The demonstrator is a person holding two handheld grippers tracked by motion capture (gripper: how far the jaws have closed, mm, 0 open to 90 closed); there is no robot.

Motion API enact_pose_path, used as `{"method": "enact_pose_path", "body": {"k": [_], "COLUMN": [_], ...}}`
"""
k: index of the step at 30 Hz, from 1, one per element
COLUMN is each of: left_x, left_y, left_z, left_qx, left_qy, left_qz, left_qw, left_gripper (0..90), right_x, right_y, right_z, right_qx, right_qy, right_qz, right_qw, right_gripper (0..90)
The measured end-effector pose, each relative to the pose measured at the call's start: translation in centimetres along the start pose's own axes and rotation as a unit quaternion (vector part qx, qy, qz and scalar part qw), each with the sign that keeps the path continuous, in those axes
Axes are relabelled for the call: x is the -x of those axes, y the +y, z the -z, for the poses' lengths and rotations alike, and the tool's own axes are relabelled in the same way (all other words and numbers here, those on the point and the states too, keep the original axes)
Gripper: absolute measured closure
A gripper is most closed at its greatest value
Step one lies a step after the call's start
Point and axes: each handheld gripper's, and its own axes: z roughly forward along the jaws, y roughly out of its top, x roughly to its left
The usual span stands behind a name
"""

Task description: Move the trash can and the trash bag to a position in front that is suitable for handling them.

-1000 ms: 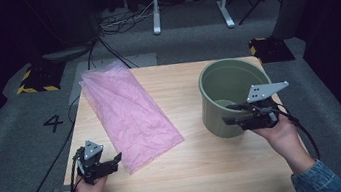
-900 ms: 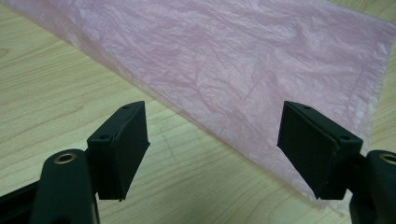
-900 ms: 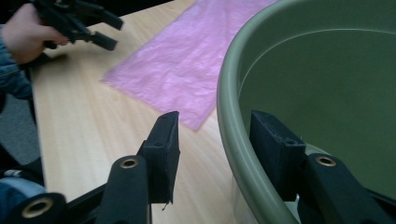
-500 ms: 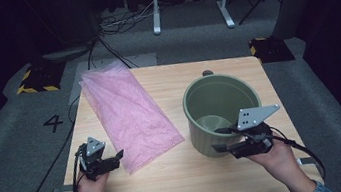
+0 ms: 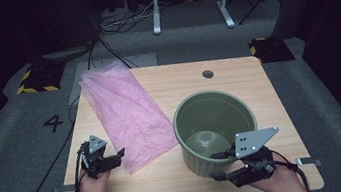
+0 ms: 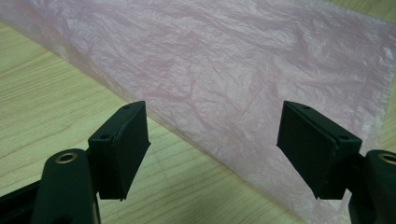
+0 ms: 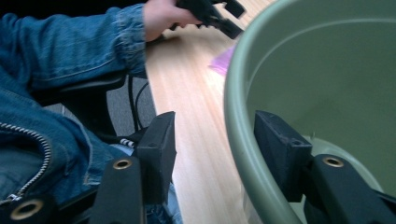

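So the right hand-held gripper [image 5: 228, 164] had the green bucket [image 5: 215, 129] by its near rim, one jaw inside the wall and one outside. In the right gripper view there was a clear gap between the outer jaw and the rim, and the jaws had just been opening a bit, so I'd call it spread around the rim rather than really pinching it. The bucket sat upright on the table [image 5: 257, 79], toward the near right part, right next to the pink plastic bag [image 5: 128, 112], which lay flat and crinkly on the left half.

The left hand-held gripper [image 5: 112, 158] was parked at the bag's near corner with its jaws wide apart and nothing between them. In the left gripper view the bag's edge ran right in front of it.

My read: the bucket had been placed close to the bag and was being let go, so the lining step came next. That would call for the left one to nip the bag's near edge, a thin flat sheet, so it needs to come in low against the wood, while the right one backs off the rim.
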Motion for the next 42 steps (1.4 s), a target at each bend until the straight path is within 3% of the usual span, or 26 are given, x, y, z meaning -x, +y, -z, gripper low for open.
{"method": "enact_pose_path", "body": {"k": [6,10,14,19,22,28,32,33,34,37,39,42], "left_x": [0.0,-0.1,-0.2,-0.4,-0.4,-0.5,-0.6,-0.6,-0.6,-0.7,-0.8,-0.9], "left_y": [0.0,-0.1,-0.2,-0.3,-0.3,-0.3,-0.3,-0.3,-0.3,-0.2,-0.2,-0.1], "left_z": [0.0,0.1,0.1,0.2,0.3,0.3,0.2,0.2,0.1,0.1,-0.1,-0.1], "left_qx": [0.000,-0.001,-0.002,-0.003,-0.003,-0.002,-0.005,-0.005,-0.006,-0.005,-0.009,-0.011], "left_qy": [0.001,0.001,0.002,0.006,0.006,0.009,0.010,0.010,0.011,0.011,0.012,0.012], "left_qz": [0.000,0.001,0.001,0.004,0.003,0.008,0.011,0.011,0.011,0.011,0.012,0.014], "left_qw": [1.0000,1.0000,1.0000,1.0000,1.0000,0.9999,0.9999,0.9999,0.9999,0.9999,0.9998,0.9998], "left_gripper": [24.8,24.8,24.8,24.9,24.9,24.9,25.0,25.1,25.0,25.1,25.1,25.2], "right_x": [-0.9,-1.0,-0.5,0.8,1.7,3.0,4.3,4.3,4.9,5.4,6.1,6.5], "right_y": [-0.1,0.5,1.5,1.9,1.6,0.6,-1.3,-1.3,-2.5,-3.4,-5.1,-6.1], "right_z": [-0.3,0.2,1.9,4.1,5.3,7.4,9.6,9.6,10.4,10.7,10.8,10.4], "right_qx": [0.016,0.029,0.054,0.072,0.082,0.091,0.094,0.094,0.096,0.100,0.101,0.096], "right_qy": [0.025,0.013,-0.013,-0.055,-0.085,-0.115,-0.171,-0.171,-0.189,-0.195,-0.207,-0.215], "right_qz": [0.013,0.029,0.039,0.031,0.024,0.003,-0.018,-0.018,-0.035,-0.050,-0.065,-0.076], "right_qw": [0.9995,0.9991,0.9977,0.9954,0.9927,0.9892,0.9807,0.9807,0.9766,0.9745,0.9708,0.9691], "right_gripper": [52.8,52.7,50.7,46.1,43.7,42.2,41.8,41.8,41.6,41.2,40.3,39.7]}}
